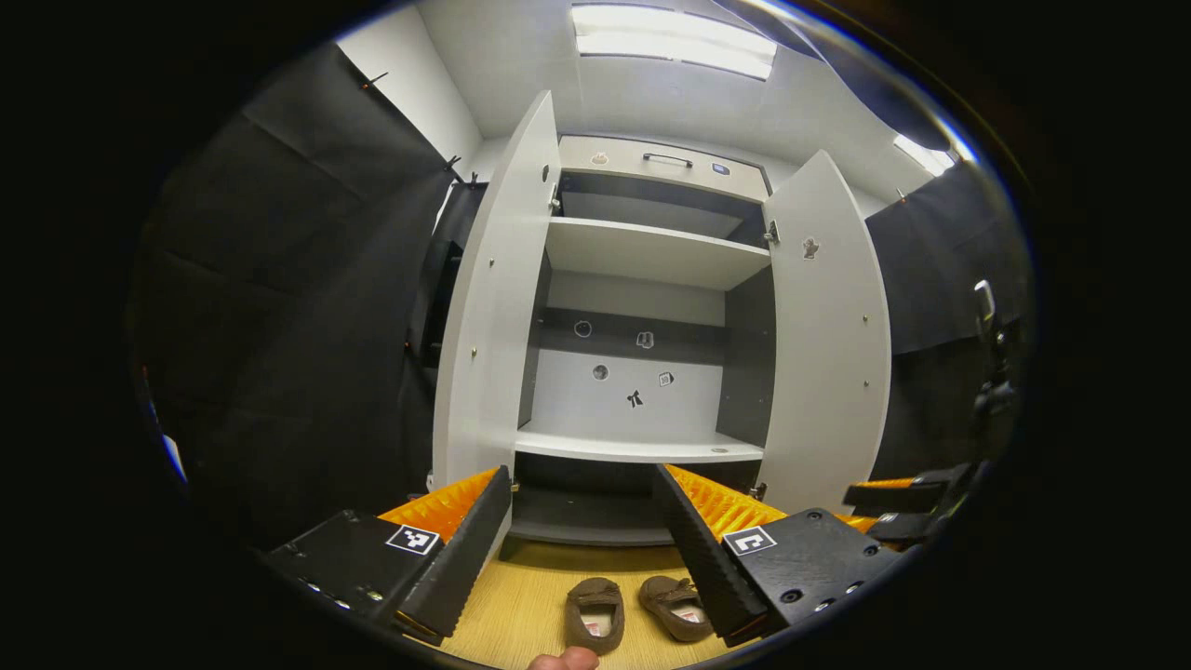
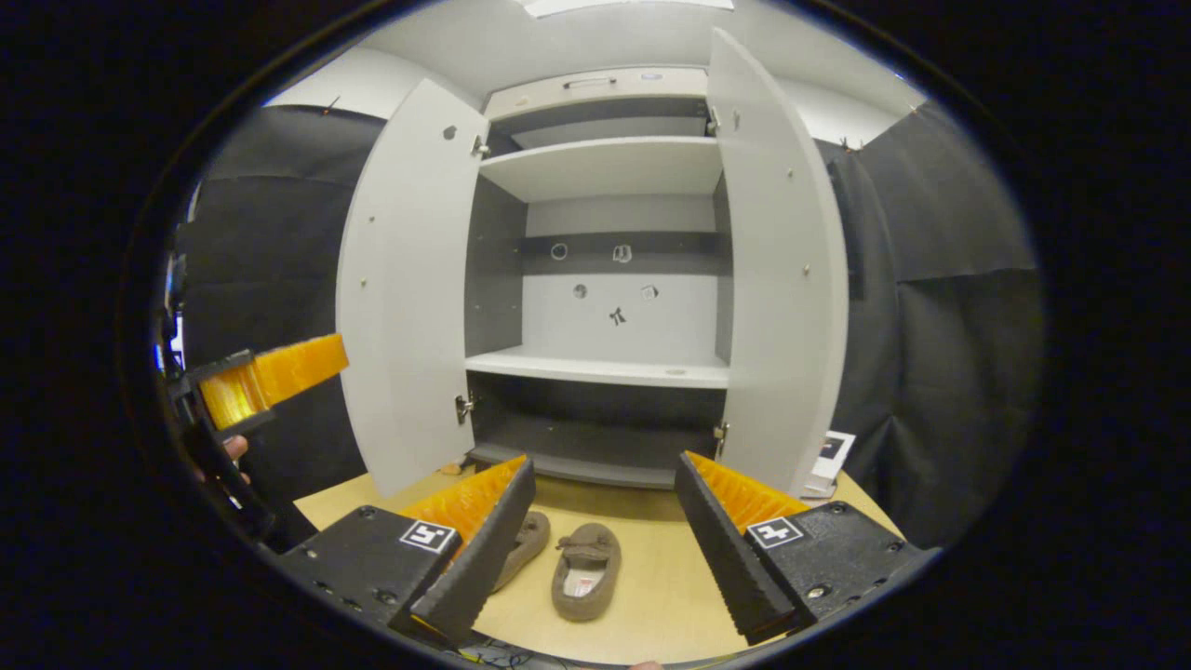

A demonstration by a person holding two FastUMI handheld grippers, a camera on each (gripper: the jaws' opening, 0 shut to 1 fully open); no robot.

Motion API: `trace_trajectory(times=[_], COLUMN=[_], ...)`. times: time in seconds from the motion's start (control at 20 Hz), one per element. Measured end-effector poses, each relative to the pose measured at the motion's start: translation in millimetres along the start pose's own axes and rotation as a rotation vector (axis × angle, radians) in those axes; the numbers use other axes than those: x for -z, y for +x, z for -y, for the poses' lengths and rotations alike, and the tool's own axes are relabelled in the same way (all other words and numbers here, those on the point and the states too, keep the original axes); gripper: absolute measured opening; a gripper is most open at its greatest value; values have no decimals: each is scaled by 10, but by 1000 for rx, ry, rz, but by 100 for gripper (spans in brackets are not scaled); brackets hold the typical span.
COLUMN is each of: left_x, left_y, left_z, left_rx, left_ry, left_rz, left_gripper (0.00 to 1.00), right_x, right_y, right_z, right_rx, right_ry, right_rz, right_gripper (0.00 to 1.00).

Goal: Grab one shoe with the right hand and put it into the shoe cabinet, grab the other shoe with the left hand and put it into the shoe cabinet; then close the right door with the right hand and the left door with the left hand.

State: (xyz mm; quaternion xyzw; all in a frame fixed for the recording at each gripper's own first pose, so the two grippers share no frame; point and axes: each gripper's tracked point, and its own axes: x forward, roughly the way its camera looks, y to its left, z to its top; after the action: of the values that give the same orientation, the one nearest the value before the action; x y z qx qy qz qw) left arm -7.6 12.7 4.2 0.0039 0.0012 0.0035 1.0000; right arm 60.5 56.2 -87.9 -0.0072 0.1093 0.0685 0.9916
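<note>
Shoes [image 2: 586,569] sit before the open cabinet [image 2: 595,372]; right claw [image 2: 600,535] and left claw [image 1: 582,549] hover spread wide, ready to grab.

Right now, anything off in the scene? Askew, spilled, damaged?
Nothing stands out. Both cabinet doors, left door and right door, stand open; the shelves look bare and intact. The two shoes lie upright, side by side on the floor before the cabinet, untouched.
</note>
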Motion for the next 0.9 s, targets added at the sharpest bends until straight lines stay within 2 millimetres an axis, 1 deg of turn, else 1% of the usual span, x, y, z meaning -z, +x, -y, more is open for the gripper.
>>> trace_trajectory(times=[0.1,0.15,0.2,0.25,0.3,0.4,0.45,0.55,0.6,0.65,0.75,0.8,0.9], left_x=[19,27,25,34,48,70,80,90,92,100,117,129,132], left_y=[-18,-22,-25,-31,-32,-26,-22,-17,-8,7,12,21,37], left_z=[-43,-62,-76,-95,-107,-137,-154,-190,-201,-223,-254,-269,-289], left_rx=[-10,-14,-17,-20,-23,-27,-29,-35,-37,-37,-41,-42,-44], left_ry=[8,11,13,13,12,9,9,8,7,6,7,5,3], left_rz=[-4,-6,-7,-8,-11,-20,-22,-26,-27,-27,-30,-33,-36], left_gripper=[95,95,95,95,95,95,95,95,95,94,95,95,95], right_x=[249,385,521,659,808,1101,1243,1507,1614,1714,1899,1992,2176], right_y=[242,352,461,553,637,764,808,920,973,1016,1123,1178,1276], right_z=[-82,-116,-151,-187,-242,-364,-389,-422,-445,-466,-447,-441,-407], right_rx=[-27,-36,-46,-56,-71,-113,-117,-122,-126,-129,-122,-119,-104], right_ry=[6,3,-5,-16,-33,-44,-52,-65,-66,-70,-82,-89,-100], right_rz=[-70,-104,-139,-169,-202,-265,-300,-364,-387,-409,-451,-472,-516], right_gripper=[95,99,95,95,92,92,92,85,75,77,74,68,67])
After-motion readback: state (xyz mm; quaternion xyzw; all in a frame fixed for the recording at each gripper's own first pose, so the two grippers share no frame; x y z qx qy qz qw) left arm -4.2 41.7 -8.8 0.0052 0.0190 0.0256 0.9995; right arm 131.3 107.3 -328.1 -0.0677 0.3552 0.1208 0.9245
